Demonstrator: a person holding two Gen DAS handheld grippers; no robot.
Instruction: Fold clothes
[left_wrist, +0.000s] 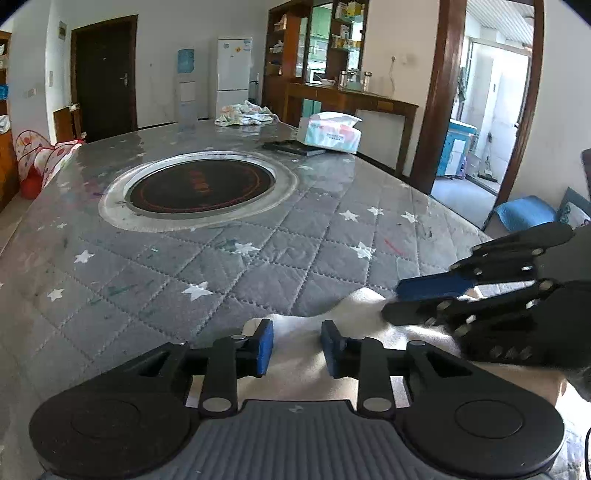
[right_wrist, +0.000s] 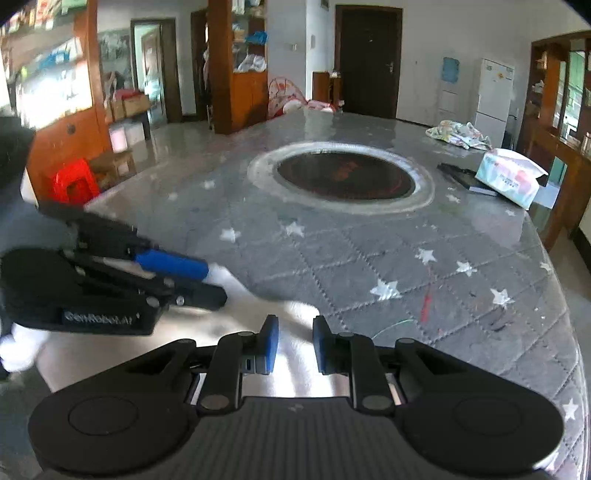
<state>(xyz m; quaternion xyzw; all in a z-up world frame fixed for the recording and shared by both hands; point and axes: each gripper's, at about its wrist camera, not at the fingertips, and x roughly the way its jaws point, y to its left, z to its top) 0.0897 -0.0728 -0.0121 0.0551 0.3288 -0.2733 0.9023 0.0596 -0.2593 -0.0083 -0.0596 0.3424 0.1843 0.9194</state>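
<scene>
A white garment (left_wrist: 295, 354) lies at the near edge of the grey quilted table cover (left_wrist: 221, 258). My left gripper (left_wrist: 297, 347) is partly open, its blue pads astride a ridge of the white cloth. My right gripper (right_wrist: 295, 343) is partly open too, with the white garment (right_wrist: 295, 369) between its pads. The right gripper also shows in the left wrist view (left_wrist: 399, 299), its fingers close together over the cloth. The left gripper shows in the right wrist view (right_wrist: 216, 282), low over the garment's left part. Whether either one pinches the cloth is unclear.
A round dark hotplate (left_wrist: 201, 186) with a pale ring is set in the table's middle. A tissue pack (left_wrist: 330, 133) and a flat black item (left_wrist: 291, 147) lie at the far right. A patterned bundle of cloth (left_wrist: 243, 112) lies at the far end.
</scene>
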